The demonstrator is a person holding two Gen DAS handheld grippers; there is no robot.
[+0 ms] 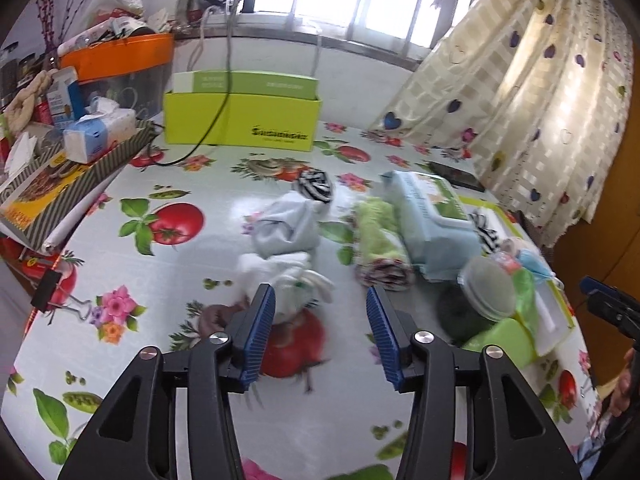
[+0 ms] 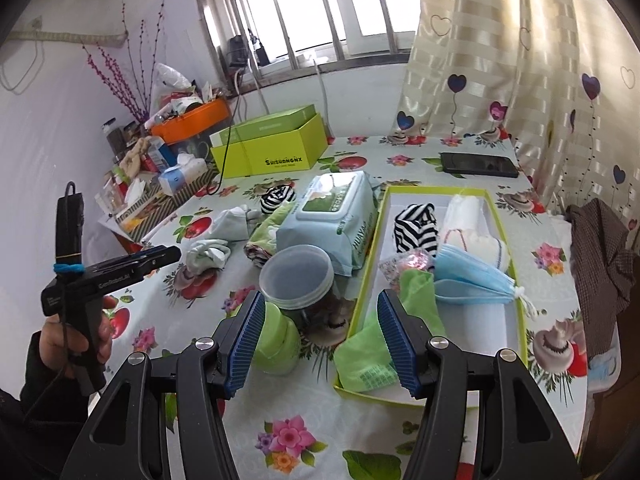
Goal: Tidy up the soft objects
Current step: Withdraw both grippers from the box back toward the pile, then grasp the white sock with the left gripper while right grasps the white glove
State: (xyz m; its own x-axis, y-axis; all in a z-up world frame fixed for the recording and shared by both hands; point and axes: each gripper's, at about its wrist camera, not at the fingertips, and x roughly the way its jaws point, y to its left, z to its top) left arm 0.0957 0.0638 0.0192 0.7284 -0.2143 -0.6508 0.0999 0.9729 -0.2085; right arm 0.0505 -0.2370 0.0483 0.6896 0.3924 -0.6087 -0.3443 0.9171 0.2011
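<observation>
Several soft things are spread over a table (image 1: pixel 168 280) covered in glossy oilcloth printed with tomatoes and flowers. A crumpled white cloth (image 1: pixel 288 276) is seen just beyond the tips of the left hand-held gripper (image 1: pixel 320 316), whose ribbed blue pads stand apart with nothing clamped between them. Behind the cloth lie a pale grey fabric bundle (image 1: pixel 284 224), a striped black-and-white sock ball (image 1: pixel 316 186), and a fuzzy green rolled towel (image 1: pixel 380 240) beside a smooth plastic wipes pack (image 1: pixel 432 220).

Only in the right wrist view is the inside of the shallow green-rimmed tray (image 2: pixel 496 216) shown: a striped bundle (image 2: pixel 414 228), a pleated blue face mask (image 2: pixel 472 276), white knitted pieces (image 2: pixel 480 240) and a waffle-textured green cloth (image 2: pixel 360 360) are held in it. The right hand-held gripper (image 2: pixel 320 340) is released, its pads spread above the tray's near corner, the green cloth partly between them but not pressed. A round translucent lidded jar (image 2: pixel 296 276) stands just left of the tray.
</observation>
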